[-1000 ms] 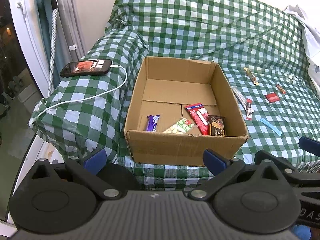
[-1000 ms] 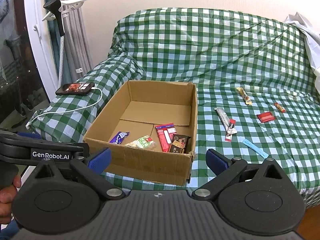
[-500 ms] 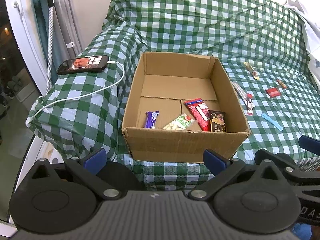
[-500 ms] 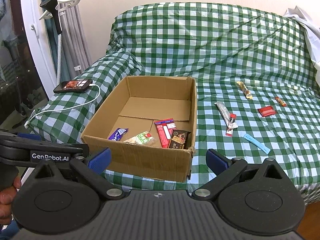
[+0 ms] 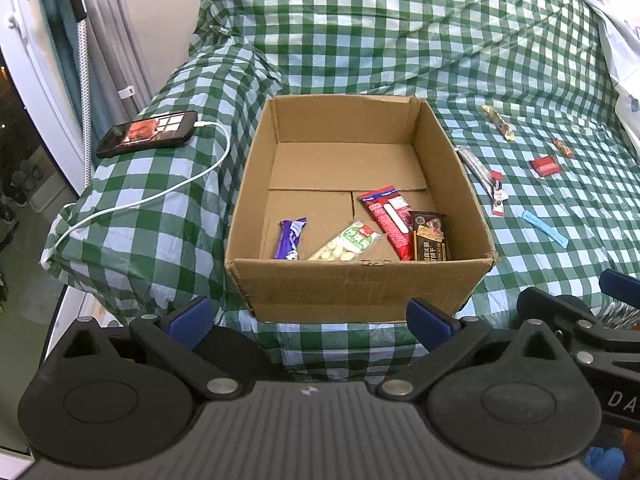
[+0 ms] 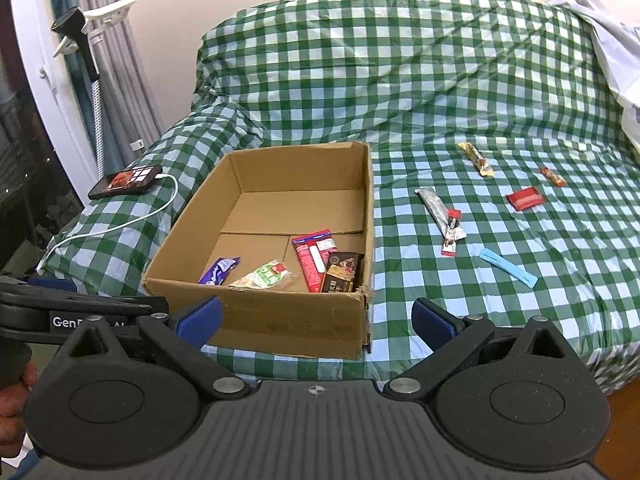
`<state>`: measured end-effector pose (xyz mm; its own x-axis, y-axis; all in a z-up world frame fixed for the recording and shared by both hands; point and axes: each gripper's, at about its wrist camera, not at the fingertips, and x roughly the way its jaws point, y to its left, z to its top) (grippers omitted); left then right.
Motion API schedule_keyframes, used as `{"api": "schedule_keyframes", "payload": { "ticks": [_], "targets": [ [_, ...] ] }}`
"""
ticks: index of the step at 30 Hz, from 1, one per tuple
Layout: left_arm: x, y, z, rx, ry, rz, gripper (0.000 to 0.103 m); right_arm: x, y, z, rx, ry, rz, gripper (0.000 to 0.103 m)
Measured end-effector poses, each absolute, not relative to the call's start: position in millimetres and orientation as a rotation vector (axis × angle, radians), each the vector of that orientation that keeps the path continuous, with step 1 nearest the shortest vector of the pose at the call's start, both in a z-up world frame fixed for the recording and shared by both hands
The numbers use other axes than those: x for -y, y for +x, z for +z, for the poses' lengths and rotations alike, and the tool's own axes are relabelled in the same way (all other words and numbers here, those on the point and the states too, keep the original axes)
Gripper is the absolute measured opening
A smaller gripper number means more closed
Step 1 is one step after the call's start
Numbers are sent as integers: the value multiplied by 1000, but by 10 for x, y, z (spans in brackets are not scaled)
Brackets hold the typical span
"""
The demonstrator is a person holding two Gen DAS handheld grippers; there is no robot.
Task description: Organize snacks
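Observation:
An open cardboard box [image 5: 360, 288] [image 6: 296, 320] sits on a green checked sofa. Inside it lie a purple bar [image 5: 290, 238], a green-and-white packet [image 5: 346, 242], a red packet [image 5: 388, 216] and a dark chocolate packet [image 5: 430, 236]. Right of the box, loose on the cloth, are a silver stick [image 6: 434, 206], a small red-and-white stick [image 6: 450, 236], a blue stick [image 6: 508, 268], a red square packet [image 6: 526, 198], a gold bar [image 6: 476, 159] and a small orange bar [image 6: 553, 176]. My left gripper [image 5: 310, 318] and right gripper [image 6: 316, 320] both hang open and empty before the box's near wall.
A phone [image 5: 148, 134] with a white cable [image 5: 160, 196] lies on the sofa arm left of the box. A curtain and a stand [image 6: 86, 60] are at far left. White cloth [image 6: 608, 40] drapes the sofa's right end. A hand [image 6: 16, 408] holds the left gripper's handle.
Both views have risen and tilted slightly, so the box sits a little lower and closer in frame. No snack has moved. Both grippers stay open.

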<state>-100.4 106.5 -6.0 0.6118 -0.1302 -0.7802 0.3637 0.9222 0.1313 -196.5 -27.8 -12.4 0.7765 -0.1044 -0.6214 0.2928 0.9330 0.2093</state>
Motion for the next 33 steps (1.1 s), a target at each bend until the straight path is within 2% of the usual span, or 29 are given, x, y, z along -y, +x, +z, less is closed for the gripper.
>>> {"api": "schedule_keyframes", "payload": {
  "ticks": [11,22,27,33],
  "targets": [
    [-349,-763,11,-893,335,-363,103,945,-2068,-238,-609,363,-360,100],
    [1047,-235,120,-888,403,-530,103,2201,-2126,-531,-584,483,-651,100],
    [1788,181,-122,-900,434,-545,103,2781,-1895,-690,-576,511,-718,100],
    [2577,865,-764,-989,483,-528,103,3475,-1246,-947,-573,496,-749,102]
  ]
}}
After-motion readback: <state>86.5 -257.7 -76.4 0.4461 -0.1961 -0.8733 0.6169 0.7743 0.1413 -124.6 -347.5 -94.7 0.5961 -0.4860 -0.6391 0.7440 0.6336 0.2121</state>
